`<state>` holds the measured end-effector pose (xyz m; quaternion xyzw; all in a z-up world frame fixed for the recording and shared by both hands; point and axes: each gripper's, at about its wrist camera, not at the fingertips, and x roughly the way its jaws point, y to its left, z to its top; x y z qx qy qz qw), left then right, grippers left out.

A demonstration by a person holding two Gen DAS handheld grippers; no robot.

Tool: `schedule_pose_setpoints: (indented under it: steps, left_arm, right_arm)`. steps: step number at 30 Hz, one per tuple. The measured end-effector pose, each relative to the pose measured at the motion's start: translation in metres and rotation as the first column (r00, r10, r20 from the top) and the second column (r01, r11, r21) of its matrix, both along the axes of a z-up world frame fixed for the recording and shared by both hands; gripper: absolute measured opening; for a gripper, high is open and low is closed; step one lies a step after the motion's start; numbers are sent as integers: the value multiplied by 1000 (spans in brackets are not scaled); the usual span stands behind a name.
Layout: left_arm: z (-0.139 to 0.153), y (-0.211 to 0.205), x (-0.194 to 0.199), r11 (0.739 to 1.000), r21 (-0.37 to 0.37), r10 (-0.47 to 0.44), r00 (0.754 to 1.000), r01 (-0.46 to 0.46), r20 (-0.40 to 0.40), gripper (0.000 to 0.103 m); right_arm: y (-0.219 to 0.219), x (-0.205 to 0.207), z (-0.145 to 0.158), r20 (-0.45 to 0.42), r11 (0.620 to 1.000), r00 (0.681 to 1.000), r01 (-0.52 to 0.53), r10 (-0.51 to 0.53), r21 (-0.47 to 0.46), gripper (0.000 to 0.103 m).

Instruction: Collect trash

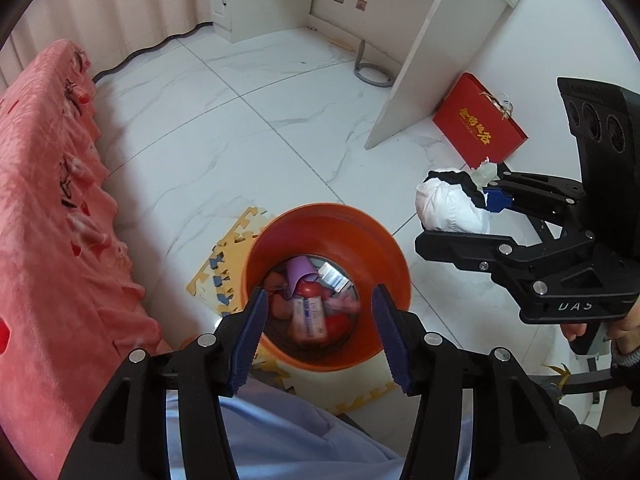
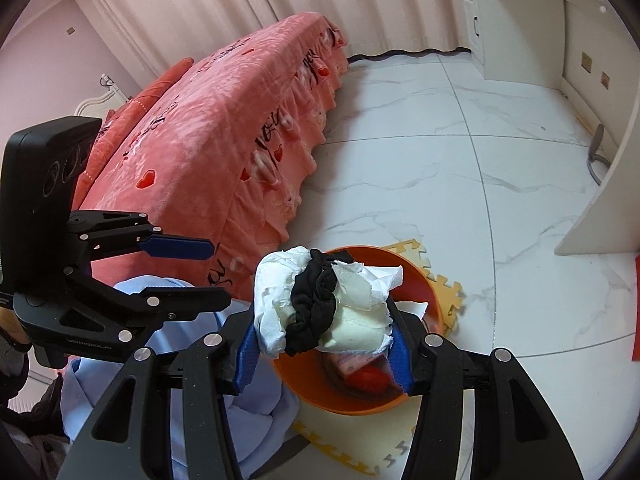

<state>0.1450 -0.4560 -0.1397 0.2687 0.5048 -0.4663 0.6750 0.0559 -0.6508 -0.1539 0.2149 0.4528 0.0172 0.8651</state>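
Observation:
An orange bin (image 1: 360,232) stands on the floor and holds several pieces of trash: small boxes, something purple, red wrappers. A white box (image 1: 308,316) inside it looks blurred. My left gripper (image 1: 320,292) hangs straight above the bin's mouth, open, with nothing between its blue pads. In the right wrist view the left gripper (image 2: 218,274) shows at the left, jaws apart. My right gripper (image 2: 322,320) is shut on a wad of white tissue and black cloth (image 2: 320,300), held above the bin (image 2: 420,280). From the left wrist view that wad (image 1: 444,208) and the right gripper (image 1: 452,218) sit to the right of the bin.
A bed under a pink spread (image 1: 48,200) runs along the left. A yellow foam puzzle mat (image 1: 224,256) lies under the bin. A light blue cloth (image 1: 288,432) lies below my fingers. A red gift box (image 1: 478,120) leans by a white desk panel (image 1: 432,60).

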Motion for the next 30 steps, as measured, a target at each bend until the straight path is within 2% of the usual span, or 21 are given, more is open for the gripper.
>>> schedule_pose_setpoints:
  steps: [4, 6, 11, 21, 22, 23, 25, 28, 30]
  left_arm:
    - [-1, 6, 5, 1000, 8, 25, 1000, -25, 2, 56]
    - [-2, 8, 6, 999, 11, 36, 999, -36, -2, 56]
    - [-5, 10, 7, 999, 19, 45, 999, -44, -9, 56]
    - [1, 20, 5, 998, -1, 63, 998, -63, -3, 56]
    - [3, 22, 5, 998, -3, 68, 998, -68, 1, 59]
    - [6, 26, 4, 997, -7, 78, 997, -78, 9, 70]
    - [13, 36, 4, 994, -27, 111, 993, -110, 35, 79]
    - [25, 55, 6, 985, -52, 165, 985, -163, 50, 80]
    - [36, 70, 6, 975, -58, 220, 972, -215, 87, 88]
  right_arm:
    - [7, 8, -2, -5, 1000, 1000, -11, 11, -1, 56]
    - [9, 12, -4, -12, 1000, 1000, -11, 10, -5, 60]
    - [9, 16, -5, -20, 1000, 1000, 16, -16, -22, 76]
    - [19, 12, 4, -9, 1000, 1000, 1, -1, -1, 76]
    - [22, 12, 6, -6, 1000, 1000, -1, 1, -1, 76]
    - [24, 12, 8, -2, 1000, 1000, -3, 3, 0, 78]
    - [30, 13, 14, 10, 1000, 1000, -8, 8, 7, 79]
    - [42, 14, 24, 28, 1000, 999, -20, 20, 7, 81]
    - [53, 15, 34, 46, 999, 998, -36, 36, 9, 81]
